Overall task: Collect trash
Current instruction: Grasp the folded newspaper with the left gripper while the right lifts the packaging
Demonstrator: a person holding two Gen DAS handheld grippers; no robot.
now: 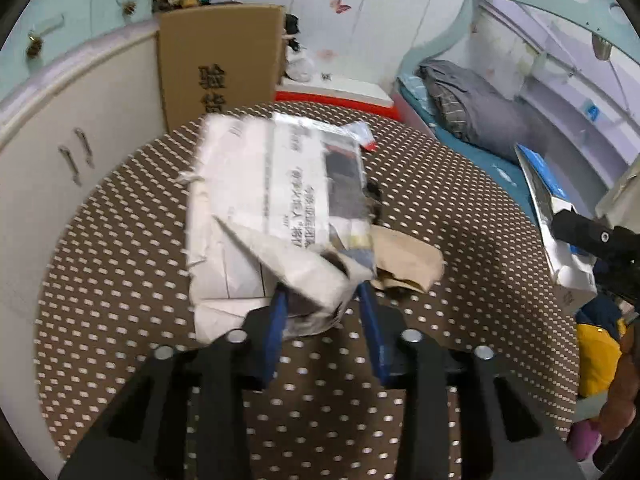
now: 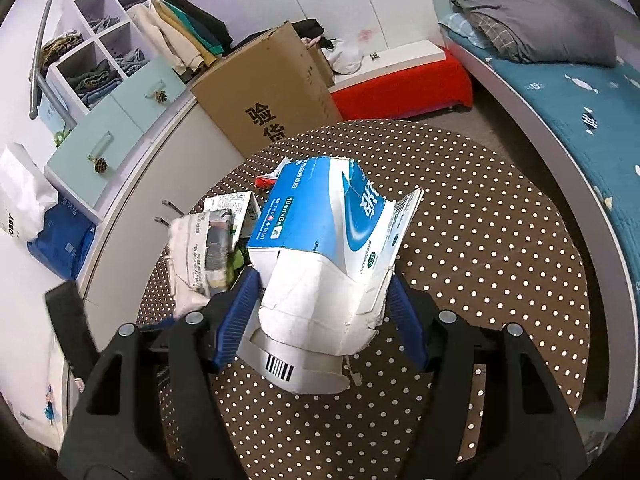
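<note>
Both hands carry trash off the brown dotted round table [image 1: 480,200]: the left gripper [image 1: 324,300] pinches a crumpled white newspaper bundle [image 1: 272,200] between its jaws, while the right gripper [image 2: 320,292] clamps a torn blue-and-white cardboard carton [image 2: 324,240] wide.

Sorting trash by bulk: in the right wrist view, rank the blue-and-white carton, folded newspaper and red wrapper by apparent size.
1. Blue-and-white carton, though nearest the camera.
2. Folded newspaper.
3. Red wrapper, mostly hidden.

Brown white-dotted tablecloth [image 2: 500,240] — blue-white carton [image 2: 320,216]
</note>
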